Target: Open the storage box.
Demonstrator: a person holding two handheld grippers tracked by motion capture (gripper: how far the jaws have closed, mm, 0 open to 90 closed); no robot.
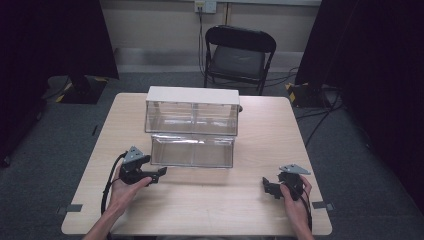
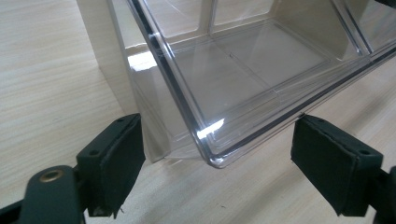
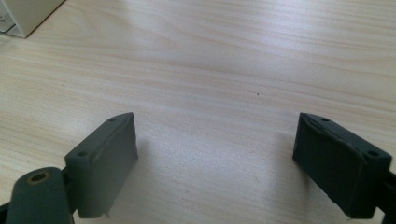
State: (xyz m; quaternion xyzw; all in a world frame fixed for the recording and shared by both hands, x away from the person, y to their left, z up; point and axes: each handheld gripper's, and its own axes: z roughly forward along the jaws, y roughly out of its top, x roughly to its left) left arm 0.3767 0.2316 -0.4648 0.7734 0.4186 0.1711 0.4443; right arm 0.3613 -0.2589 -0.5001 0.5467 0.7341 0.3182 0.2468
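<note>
left gripper point(image 1: 161, 173) sits low on the table point(image 1: 220, 200), jaws spread wide and holding nothing, the near corner of the pulled-out clear drawer point(image 1: 192, 151) just ahead between them, probably lined up to push it in or take its front edge. right gripper point(image 1: 269, 187) is well off to the drawer's right, jaws apart over bare wood, idle. drawer is transparent, glossy, looks empty, split by a divider; it sticks out from under the white-topped cabinet point(image 1: 192, 110). contact with the pads point(image 2: 114, 158) is hard to tell.

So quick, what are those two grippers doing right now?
Left gripper: open, holding nothing, at the clear plastic drawer's corner.
Right gripper: open, empty.
</note>
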